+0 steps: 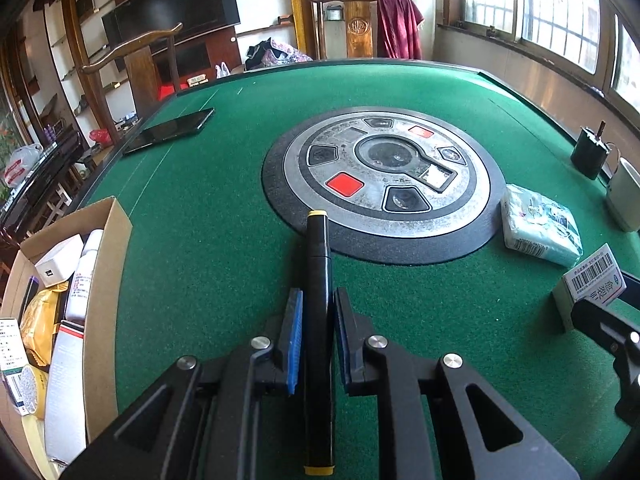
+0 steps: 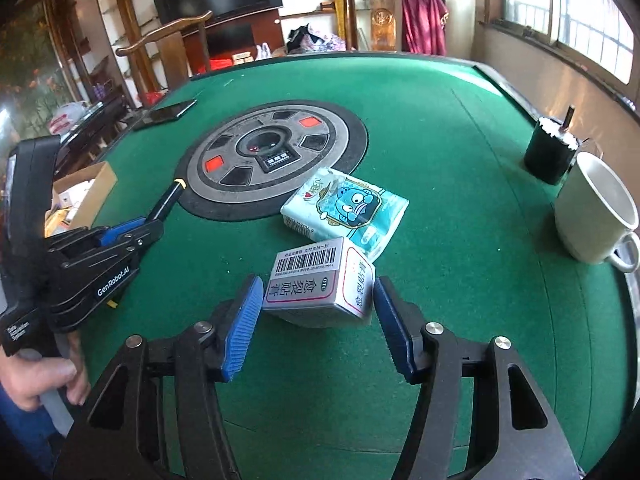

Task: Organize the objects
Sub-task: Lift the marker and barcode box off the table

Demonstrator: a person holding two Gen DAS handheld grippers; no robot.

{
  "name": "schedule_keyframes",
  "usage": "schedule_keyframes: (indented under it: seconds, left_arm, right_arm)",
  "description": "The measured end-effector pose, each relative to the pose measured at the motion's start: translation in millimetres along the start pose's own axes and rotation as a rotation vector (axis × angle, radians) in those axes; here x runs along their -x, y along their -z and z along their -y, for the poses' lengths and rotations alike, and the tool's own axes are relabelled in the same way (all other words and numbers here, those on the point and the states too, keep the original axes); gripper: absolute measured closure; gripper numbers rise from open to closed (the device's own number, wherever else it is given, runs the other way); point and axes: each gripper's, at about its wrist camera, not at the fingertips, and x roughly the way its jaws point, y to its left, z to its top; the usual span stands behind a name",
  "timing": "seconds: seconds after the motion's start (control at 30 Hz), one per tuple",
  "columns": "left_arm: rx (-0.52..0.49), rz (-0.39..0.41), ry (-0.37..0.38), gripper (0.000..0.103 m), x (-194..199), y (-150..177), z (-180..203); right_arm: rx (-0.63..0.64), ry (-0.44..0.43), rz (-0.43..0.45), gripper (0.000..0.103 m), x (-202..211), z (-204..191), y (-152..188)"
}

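My left gripper (image 1: 316, 308) is shut on a black marker with yellow ends (image 1: 318, 280), held just above the green table; it also shows in the right wrist view (image 2: 132, 228) with the marker (image 2: 168, 198) pointing at the round centre panel. My right gripper (image 2: 316, 300) is open, its blue pads either side of a small white barcode box (image 2: 320, 280) lying on the felt; the left pad looks to touch it. The same box shows in the left wrist view (image 1: 592, 284). A tissue pack (image 2: 348, 208) lies just beyond the box.
A cardboard box (image 1: 104, 280) with several items stands at the table's left edge. A white mug (image 2: 592, 216) and a black cylinder (image 2: 550, 152) stand at the right. A dark phone (image 1: 168, 130) lies at the far left. The round panel (image 1: 380, 184) fills the middle.
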Motion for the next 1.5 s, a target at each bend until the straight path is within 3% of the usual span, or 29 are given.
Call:
schedule_keyframes:
  seconds: [0.17, 0.4, 1.07, 1.5]
  left_arm:
    - [-0.002, 0.0, -0.003, 0.088, 0, 0, 0]
    - [0.007, 0.0, 0.007, 0.088, 0, 0, -1]
    - [0.029, 0.005, 0.029, 0.09, 4, 2, -6]
    - [0.027, 0.067, 0.011, 0.09, 15, 2, -6]
  right_arm:
    - [0.037, 0.026, 0.014, 0.045, 1, -13, 2]
    - [-0.032, -0.091, 0.045, 0.047, 1, -4, 4]
    - [-0.05, -0.105, 0.062, 0.047, 3, -3, 2]
    - [-0.067, -0.112, 0.078, 0.047, 7, 0, 2]
